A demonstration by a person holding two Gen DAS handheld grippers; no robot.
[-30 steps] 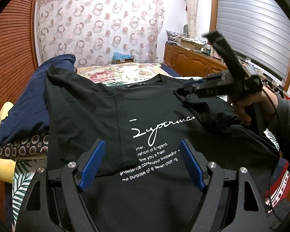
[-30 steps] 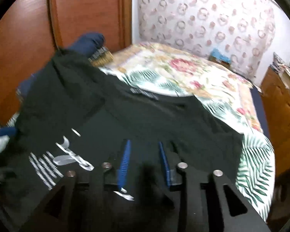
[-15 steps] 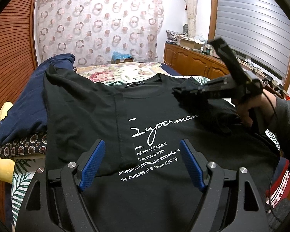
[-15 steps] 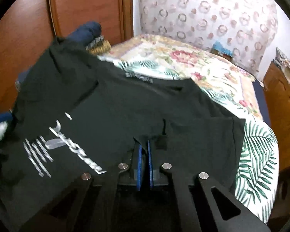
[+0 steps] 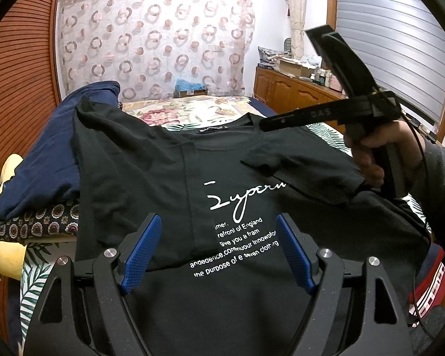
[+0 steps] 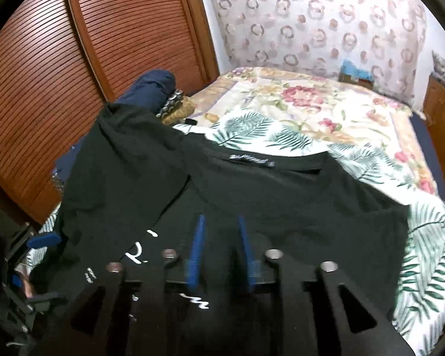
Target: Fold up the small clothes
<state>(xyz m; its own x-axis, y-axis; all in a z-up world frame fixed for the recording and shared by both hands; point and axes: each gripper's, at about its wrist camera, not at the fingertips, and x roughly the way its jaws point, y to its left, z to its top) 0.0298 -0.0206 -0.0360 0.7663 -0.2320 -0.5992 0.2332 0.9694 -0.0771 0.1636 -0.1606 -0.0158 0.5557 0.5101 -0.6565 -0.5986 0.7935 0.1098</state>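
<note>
Black T-shirt (image 5: pixel 151 178), white lettering: spread front-up on the floral bedspread (image 6: pixel 326 118), right sleeve (image 5: pixel 299 172) folded inward over the chest. Left gripper (image 5: pixel 219 252): blue pads wide apart above the hem, holding nothing. Right gripper (image 6: pixel 221 237): pads parted by a narrow gap, raised over the shirt, holding nothing. Navy garment (image 5: pixel 44 154): heaped beside the left shoulder.

The right hand-held gripper (image 6: pixel 219 231), closed half a second ago on the black T-shirt's (image 5: pixel 169 178) right sleeve (image 5: pixel 305 172), has been opened, and the cloth has been released. It has been raised clear of the shirt, above the collar. The sleeve has been left folded inward across the chest, so that the end of the printed word is now covered.
</note>
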